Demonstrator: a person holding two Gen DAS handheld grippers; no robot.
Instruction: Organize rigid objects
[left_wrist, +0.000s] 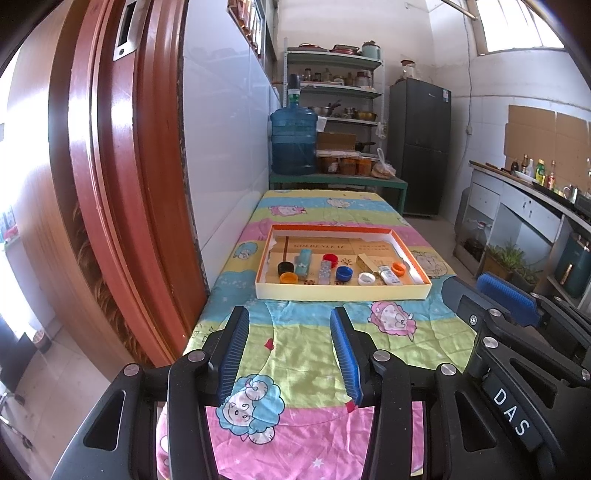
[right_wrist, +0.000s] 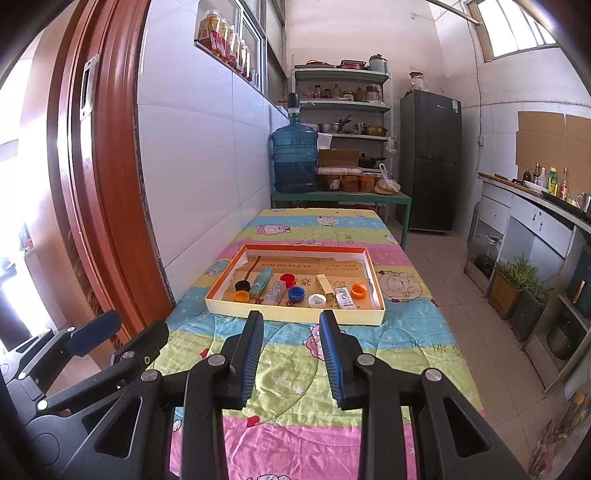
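Here, both empty grippers, left (left_wrist: 290, 317) and right (right_wrist: 291, 321), hang parted above the cartoon-print quilt (left_wrist: 306, 354), short of the shallow orange-rimmed cardboard tray (left_wrist: 343, 291).

bare quilt (left_wrist: 295, 343) is lying open toward twelve o'clock up to the shallow box (left_wrist: 343, 293), whose low front wall is barring the way; the tiled wall (right_wrist: 199, 177) is crowding nine o'clock.

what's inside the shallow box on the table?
Inside the shallow box: bottle caps, black, two orange, red, blue, white, plus small boxes on printed cardboard. Anything beneath the cardboard is hidden.
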